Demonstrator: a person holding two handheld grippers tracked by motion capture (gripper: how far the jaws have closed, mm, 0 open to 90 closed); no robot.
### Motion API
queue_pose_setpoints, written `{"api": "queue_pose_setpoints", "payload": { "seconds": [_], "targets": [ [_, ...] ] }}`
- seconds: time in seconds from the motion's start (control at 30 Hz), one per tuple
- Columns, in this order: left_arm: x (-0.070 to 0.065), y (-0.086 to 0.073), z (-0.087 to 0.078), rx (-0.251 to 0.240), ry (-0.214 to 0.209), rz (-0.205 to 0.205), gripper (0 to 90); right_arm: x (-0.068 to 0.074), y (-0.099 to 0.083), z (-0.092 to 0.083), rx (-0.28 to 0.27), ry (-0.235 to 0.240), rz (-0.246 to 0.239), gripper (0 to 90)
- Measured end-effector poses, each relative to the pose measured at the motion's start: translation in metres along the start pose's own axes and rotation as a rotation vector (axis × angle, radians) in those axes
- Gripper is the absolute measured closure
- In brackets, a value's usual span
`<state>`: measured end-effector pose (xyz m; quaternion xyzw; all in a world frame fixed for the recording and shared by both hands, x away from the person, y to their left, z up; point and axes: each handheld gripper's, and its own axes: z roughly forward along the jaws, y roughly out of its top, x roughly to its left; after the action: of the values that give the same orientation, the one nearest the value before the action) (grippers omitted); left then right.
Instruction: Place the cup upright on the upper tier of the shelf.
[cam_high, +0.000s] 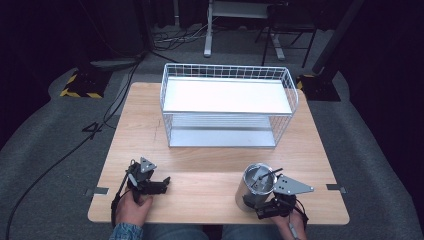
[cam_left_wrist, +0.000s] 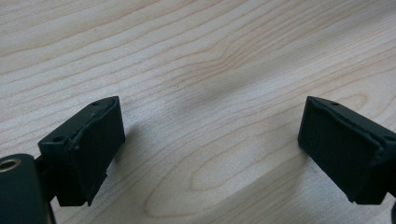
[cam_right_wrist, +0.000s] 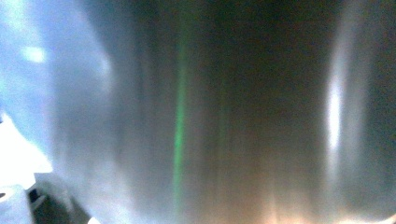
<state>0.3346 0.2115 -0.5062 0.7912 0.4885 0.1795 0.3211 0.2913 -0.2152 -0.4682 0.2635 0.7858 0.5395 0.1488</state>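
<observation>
A shiny metal cup (cam_high: 256, 186) stands upright near the table's front right edge. My right gripper (cam_high: 270, 197) reaches in from the right, one black jaw along the cup's near side and one at its far side, closed on it. Seen from the right gripper view, the cup's wall (cam_right_wrist: 210, 116) is pressed up close and blurred, hiding the jaws. My left gripper (cam_high: 159, 184) rests on the table at the front left, held by a hand. It stands open (cam_left_wrist: 210, 144) over bare wood with nothing between its fingers (cam_left_wrist: 88, 149).
A white wire basket shelf (cam_high: 227, 107) with two levels stands at the middle back of the wooden table (cam_high: 210, 165). Bare wood lies between it and the grippers. Cables, desk legs and floor stands lie beyond the table.
</observation>
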Motion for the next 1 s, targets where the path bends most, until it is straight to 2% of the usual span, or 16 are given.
{"api": "queue_pose_setpoints", "payload": {
  "seconds": [0.27,0.4,0.67,1.0],
  "targets": [
    [0.000,0.000,0.000,-0.001,0.000,0.000,7.8,0.003,0.007,0.000,0.034,-0.018,-0.035,3.3],
    [0.000,0.000,0.000,0.001,0.000,-0.001,7.8,0.003,0.013,0.000,0.038,-0.012,-0.038,3.3],
    [0.000,0.000,0.000,-0.001,0.001,-0.003,7.8,0.002,0.032,-0.002,0.023,-0.004,-0.040,3.5],
    [0.000,0.000,0.000,-0.001,0.001,-0.003,7.8,-0.002,0.063,-0.006,-0.026,0.007,-0.040,3.6]
  ]
}}
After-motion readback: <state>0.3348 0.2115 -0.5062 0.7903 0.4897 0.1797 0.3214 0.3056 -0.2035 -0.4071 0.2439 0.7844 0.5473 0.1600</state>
